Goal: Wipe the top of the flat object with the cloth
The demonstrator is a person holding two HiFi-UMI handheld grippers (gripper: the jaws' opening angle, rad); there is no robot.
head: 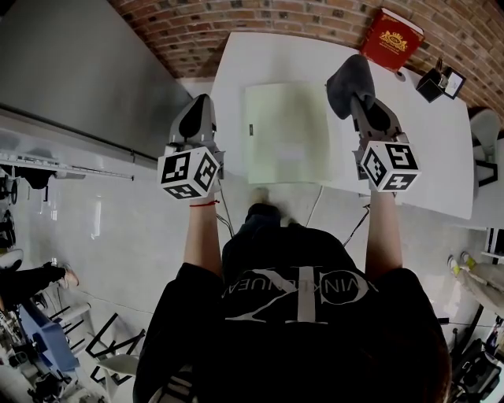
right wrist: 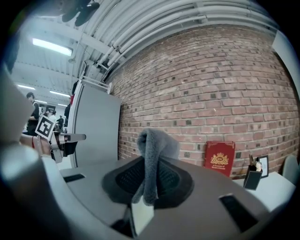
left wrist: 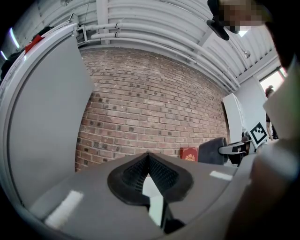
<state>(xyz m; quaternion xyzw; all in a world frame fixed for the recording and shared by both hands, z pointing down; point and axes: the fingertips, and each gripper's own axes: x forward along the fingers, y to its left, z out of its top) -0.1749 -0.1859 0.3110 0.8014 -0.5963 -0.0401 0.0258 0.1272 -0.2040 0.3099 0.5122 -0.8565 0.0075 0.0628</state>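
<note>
My left gripper (left wrist: 148, 161) has its jaws pressed together, and there is nothing between them. My right gripper (right wrist: 149, 174) is closed on the grey cloth (right wrist: 152, 154). The cloth is pinched between the two pads; its upper part stands out in a fold past the jaw tips and one end hangs down toward the camera.

In the head view, the left gripper (head: 202, 101) is held just beside the left edge of the white table (head: 429, 138), more over the floor than over the table. The right gripper (head: 361, 101) is over the table, with the cloth (head: 350, 83) sticking out in front of it.

The flat object (head: 285, 132) is pale and rectangular. It lies flat on the table between the two grippers, nearer to the table's left side. The cloth is just beside its far right corner, not over its top. I cannot tell whether the cloth touches the table.

Further out, a red book (head: 391, 38) leans against the brick wall (head: 236, 20) at the far edge of the table, and a black pen holder (head: 431, 85) stands to the right of it. A grey panel (head: 79, 63) stands to the left of the table.
</note>
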